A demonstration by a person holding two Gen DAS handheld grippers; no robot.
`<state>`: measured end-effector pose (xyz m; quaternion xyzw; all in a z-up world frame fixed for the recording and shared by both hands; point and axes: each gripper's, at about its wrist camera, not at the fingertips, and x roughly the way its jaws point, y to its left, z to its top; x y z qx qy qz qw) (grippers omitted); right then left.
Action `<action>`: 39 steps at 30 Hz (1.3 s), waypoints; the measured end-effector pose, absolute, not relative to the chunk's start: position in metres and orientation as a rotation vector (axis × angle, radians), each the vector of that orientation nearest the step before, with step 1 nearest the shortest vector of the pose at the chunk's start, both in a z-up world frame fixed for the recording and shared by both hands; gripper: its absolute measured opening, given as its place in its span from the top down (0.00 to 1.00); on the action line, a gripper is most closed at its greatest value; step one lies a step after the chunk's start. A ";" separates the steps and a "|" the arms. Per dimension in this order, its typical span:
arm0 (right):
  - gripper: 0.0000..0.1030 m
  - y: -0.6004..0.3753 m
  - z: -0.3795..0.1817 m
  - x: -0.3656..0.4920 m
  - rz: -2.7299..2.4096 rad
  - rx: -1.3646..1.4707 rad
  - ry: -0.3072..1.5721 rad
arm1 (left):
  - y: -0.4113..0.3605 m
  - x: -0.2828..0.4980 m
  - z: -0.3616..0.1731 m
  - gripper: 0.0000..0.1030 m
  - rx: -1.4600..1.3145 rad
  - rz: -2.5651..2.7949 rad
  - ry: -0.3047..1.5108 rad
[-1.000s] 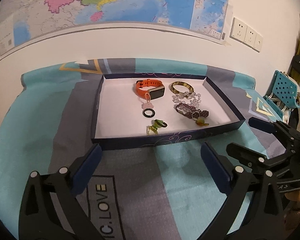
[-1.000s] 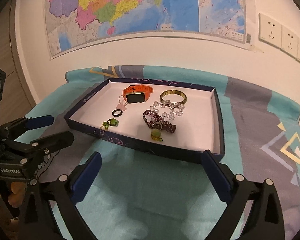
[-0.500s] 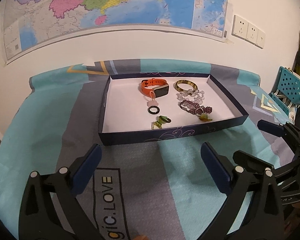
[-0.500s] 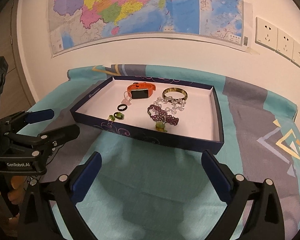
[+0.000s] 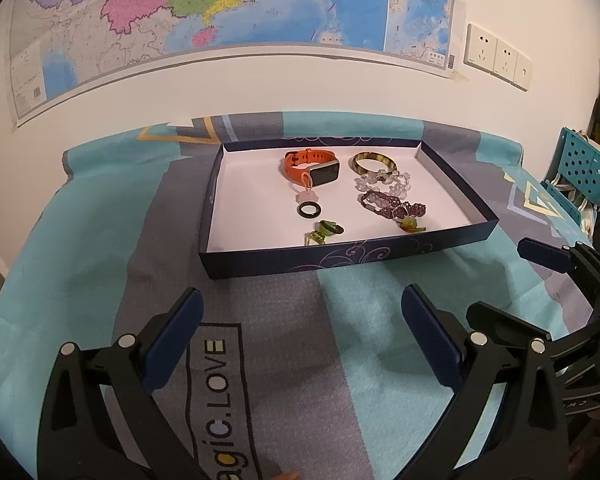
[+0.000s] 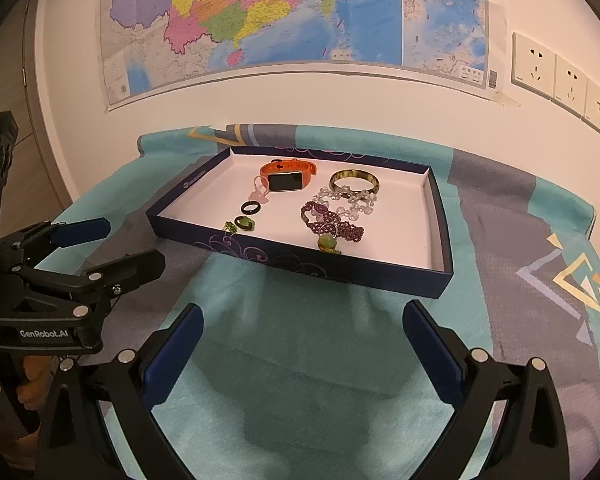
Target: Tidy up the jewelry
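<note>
A shallow navy tray (image 5: 340,258) (image 6: 300,260) with a white floor lies on the cloth-covered table. In it are an orange smartwatch (image 5: 312,166) (image 6: 286,176), a brown-green bangle (image 5: 374,162) (image 6: 354,180), a clear bead bracelet (image 5: 384,182), a purple bead bracelet (image 5: 392,208) (image 6: 332,222), a black ring (image 5: 310,211) (image 6: 251,207) and green pieces (image 5: 328,230) (image 6: 242,224). My left gripper (image 5: 300,332) hangs open in front of the tray, holding nothing. My right gripper (image 6: 302,344) is open too, near the tray's front right.
A teal and grey cloth (image 5: 100,264) covers the table up to the white wall with a map (image 5: 220,8) and sockets (image 6: 556,80). A teal plastic chair (image 5: 584,172) stands off the right edge. A hand (image 6: 4,384) grips the left tool's handle.
Both grippers have drawn back and risen away from the tray, which now looks smaller and farther off. The jewellery has not moved and both grippers stayed open.
</note>
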<state>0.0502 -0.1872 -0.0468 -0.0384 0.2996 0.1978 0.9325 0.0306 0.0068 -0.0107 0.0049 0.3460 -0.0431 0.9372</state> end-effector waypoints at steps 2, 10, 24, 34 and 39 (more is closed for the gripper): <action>0.06 -0.187 -0.047 0.050 0.404 -0.079 0.614 | 0.007 0.031 -0.011 0.05 0.009 -0.090 0.707; 0.06 -0.188 -0.050 0.048 0.406 -0.072 0.624 | 0.007 0.029 -0.010 0.05 0.018 -0.078 0.700; 0.06 -0.188 -0.053 0.049 0.406 -0.066 0.638 | 0.007 0.029 -0.010 0.05 0.018 -0.079 0.702; 0.06 -0.188 -0.053 0.051 0.403 -0.064 0.642 | 0.005 0.031 -0.010 0.05 0.027 -0.080 0.707; 0.06 -0.189 -0.052 0.052 0.400 -0.061 0.642 | 0.005 0.032 -0.010 0.05 0.029 -0.078 0.706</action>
